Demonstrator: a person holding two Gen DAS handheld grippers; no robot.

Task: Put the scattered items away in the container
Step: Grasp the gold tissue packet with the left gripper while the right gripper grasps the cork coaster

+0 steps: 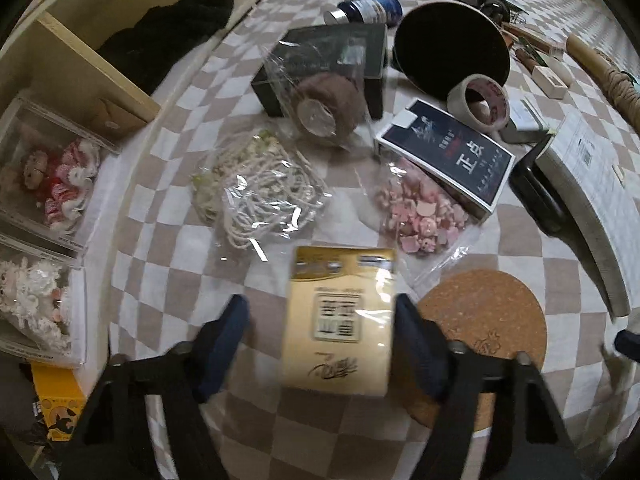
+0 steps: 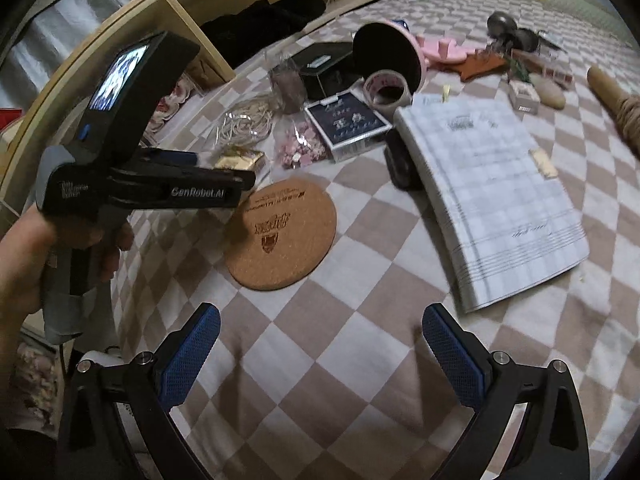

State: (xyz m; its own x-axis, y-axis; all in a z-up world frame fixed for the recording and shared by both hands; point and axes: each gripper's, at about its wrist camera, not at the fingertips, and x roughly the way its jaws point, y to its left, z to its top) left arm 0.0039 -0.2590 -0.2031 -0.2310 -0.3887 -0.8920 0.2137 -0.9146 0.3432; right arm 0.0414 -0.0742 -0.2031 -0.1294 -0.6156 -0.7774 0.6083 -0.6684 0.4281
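Observation:
My left gripper (image 1: 320, 328) is open around a gold wrapped packet (image 1: 340, 320) lying on the checkered cloth; the right finger (image 1: 416, 344) is at its edge and the left finger (image 1: 224, 340) stands well off. The packet also shows in the right wrist view (image 2: 240, 159) ahead of the left gripper (image 2: 224, 160). My right gripper (image 2: 320, 356) is open and empty above bare cloth. Scattered ahead lie a bag of cord (image 1: 256, 188), a bag of pink beads (image 1: 424, 216), a wrapped brown roll (image 1: 328, 104), a dark card box (image 1: 448, 152), a tape roll (image 1: 480, 100) and a cork coaster (image 1: 480, 320).
A wooden shelf unit (image 1: 100, 60) with dark cloth stands at the left, with clear doll boxes (image 1: 48, 176) beside it. A black box (image 1: 340, 52), a black round dish (image 1: 452, 44), a blue bottle (image 1: 372, 8) and a white flat book (image 2: 488, 184) lie further off.

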